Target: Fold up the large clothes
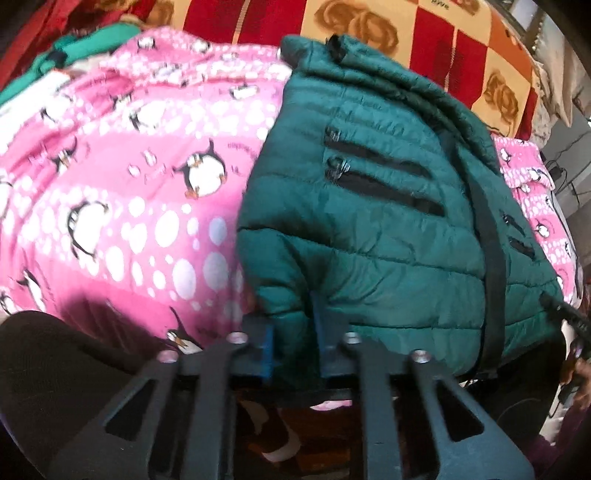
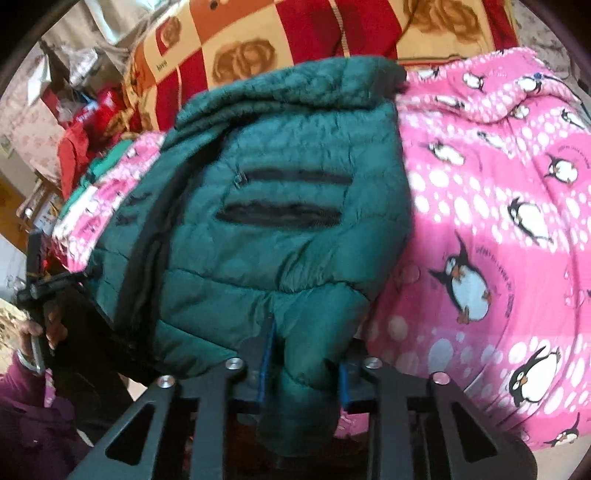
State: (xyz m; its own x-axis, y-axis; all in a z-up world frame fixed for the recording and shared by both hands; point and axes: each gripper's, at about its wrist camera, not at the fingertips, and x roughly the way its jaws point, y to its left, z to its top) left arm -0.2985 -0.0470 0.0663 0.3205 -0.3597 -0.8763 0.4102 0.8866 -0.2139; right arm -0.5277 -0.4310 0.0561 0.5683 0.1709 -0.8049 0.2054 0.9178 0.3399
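1. A pink penguin-print blanket (image 1: 122, 206) covers the whole work surface, wrinkled and spotted with white dots.
2. Beyond the blanket's far edge lies a red, orange and cream checked cover (image 2: 258, 33) printed with brown roses.
3. On the blanket lies the dark green quilted jacket (image 1: 388, 229), front up, 2 black zip pockets showing, its hem hanging over the blanket's near edge.
4. Past the blanket's far corner, cluttered bags and a red bundle (image 2: 79, 144) stand against a pale patterned wall.
5. The left gripper (image 1: 293, 332) is clenched on the jacket's near hem.
6. The right gripper (image 2: 306, 363) pinches a fold of the jacket's hem between its blue pads.
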